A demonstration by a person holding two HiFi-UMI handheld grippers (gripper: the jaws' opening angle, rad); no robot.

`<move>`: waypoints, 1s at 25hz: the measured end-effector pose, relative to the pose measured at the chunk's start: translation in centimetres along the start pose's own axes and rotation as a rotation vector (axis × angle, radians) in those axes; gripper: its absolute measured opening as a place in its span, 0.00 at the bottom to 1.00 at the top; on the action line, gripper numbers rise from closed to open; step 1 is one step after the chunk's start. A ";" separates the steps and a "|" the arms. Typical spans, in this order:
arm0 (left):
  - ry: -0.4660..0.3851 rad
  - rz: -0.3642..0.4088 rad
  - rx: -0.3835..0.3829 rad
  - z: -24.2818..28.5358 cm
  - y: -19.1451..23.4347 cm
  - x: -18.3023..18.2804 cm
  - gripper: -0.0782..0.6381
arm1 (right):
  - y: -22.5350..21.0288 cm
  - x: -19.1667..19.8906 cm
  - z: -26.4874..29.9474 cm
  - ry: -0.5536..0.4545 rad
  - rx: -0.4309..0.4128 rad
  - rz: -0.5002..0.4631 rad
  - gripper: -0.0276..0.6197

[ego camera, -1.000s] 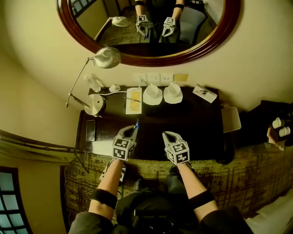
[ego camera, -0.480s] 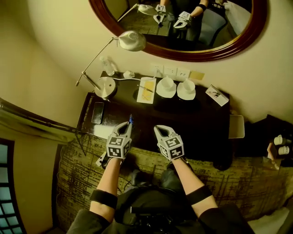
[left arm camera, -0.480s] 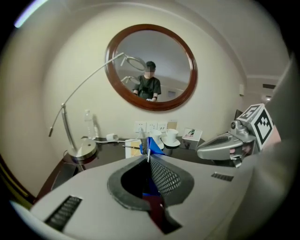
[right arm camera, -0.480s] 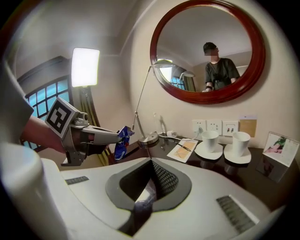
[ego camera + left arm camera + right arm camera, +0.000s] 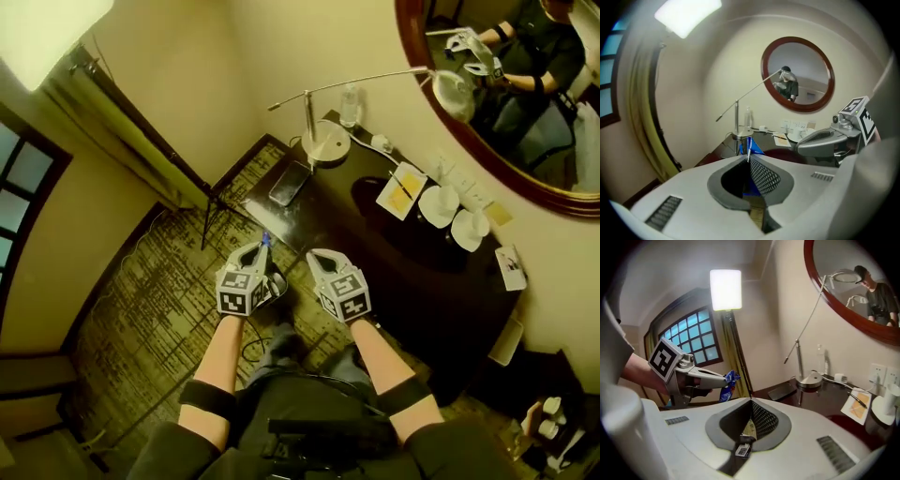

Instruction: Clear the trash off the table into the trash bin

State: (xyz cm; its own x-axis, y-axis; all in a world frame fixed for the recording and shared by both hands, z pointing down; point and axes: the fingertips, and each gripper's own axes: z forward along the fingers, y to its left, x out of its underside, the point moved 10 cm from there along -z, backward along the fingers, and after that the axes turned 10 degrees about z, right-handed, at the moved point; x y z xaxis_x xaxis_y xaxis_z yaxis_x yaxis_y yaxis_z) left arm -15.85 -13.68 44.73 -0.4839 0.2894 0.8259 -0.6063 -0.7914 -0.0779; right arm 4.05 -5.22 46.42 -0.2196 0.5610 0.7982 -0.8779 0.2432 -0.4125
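**Left gripper (image 5: 263, 249) and right gripper (image 5: 316, 256) swing off the surface (image 5: 349, 234)**

Both have moved away from the dark surface. A second ago it lay straight ahead at 12 o'clock. Now it sits at 2 o'clock, and they hang side by side over the patterned carpet (image 5: 155, 295). The left gripper is pinched tight on a blue wrapper (image 5: 752, 147). The right gripper is pinched tight on a small yellowish packet (image 5: 748, 426).
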 end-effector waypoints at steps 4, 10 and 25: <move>0.013 -0.065 -0.119 -4.1 4.5 3.5 0.11 | 5.1 -0.3 5.4 0.051 -0.136 -0.077 0.05; 0.074 -0.130 -0.209 -7.8 8.9 8.6 0.11 | 9.7 1.4 11.4 0.134 -0.249 -0.143 0.05; 0.246 -0.291 -0.109 0.6 10.8 23.2 0.11 | 8.0 12.4 23.8 0.398 -0.258 -0.187 0.05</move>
State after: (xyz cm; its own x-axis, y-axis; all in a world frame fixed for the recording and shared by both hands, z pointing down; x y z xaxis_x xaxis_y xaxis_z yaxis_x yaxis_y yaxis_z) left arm -33.29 -15.80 63.40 -0.4106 0.6240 0.6649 -0.7974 -0.5994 0.0702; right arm -15.82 -15.16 63.46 0.1546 0.7346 0.6607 -0.7417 0.5280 -0.4135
